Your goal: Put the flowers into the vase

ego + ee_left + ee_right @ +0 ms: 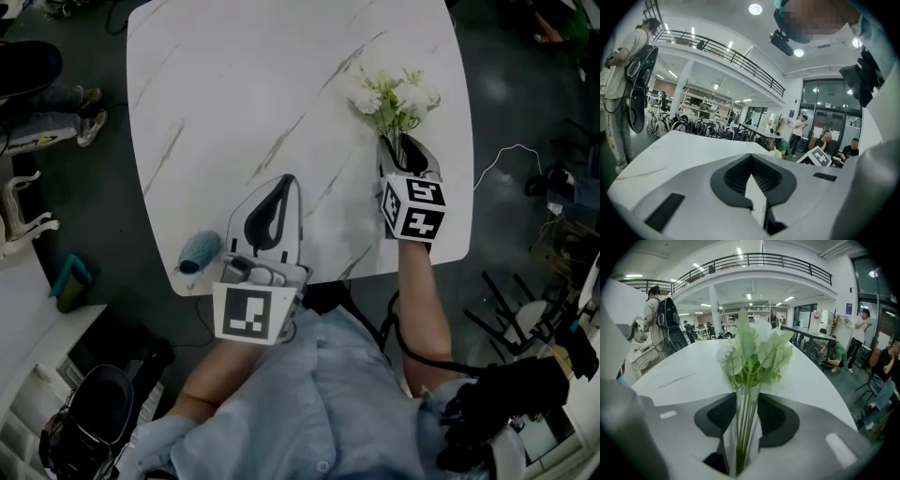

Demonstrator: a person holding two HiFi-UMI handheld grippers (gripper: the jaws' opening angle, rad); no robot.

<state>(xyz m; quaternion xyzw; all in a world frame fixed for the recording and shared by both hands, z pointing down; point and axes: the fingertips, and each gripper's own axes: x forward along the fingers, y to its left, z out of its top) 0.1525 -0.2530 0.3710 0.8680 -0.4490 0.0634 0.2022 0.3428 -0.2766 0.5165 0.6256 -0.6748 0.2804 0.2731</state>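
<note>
White flower bunch (754, 350) on thin green stems (744, 427), probably light and floppy; they sit unclamped between the parted jaws of my right tool (747, 397). Pinch there.

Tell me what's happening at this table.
A person works two handheld grippers over a white marble table. The right gripper has the stems of the white flowers between its jaws, which look slightly apart. The left gripper is shut and empty, beside a small blue-green object at the table's near edge.
</note>
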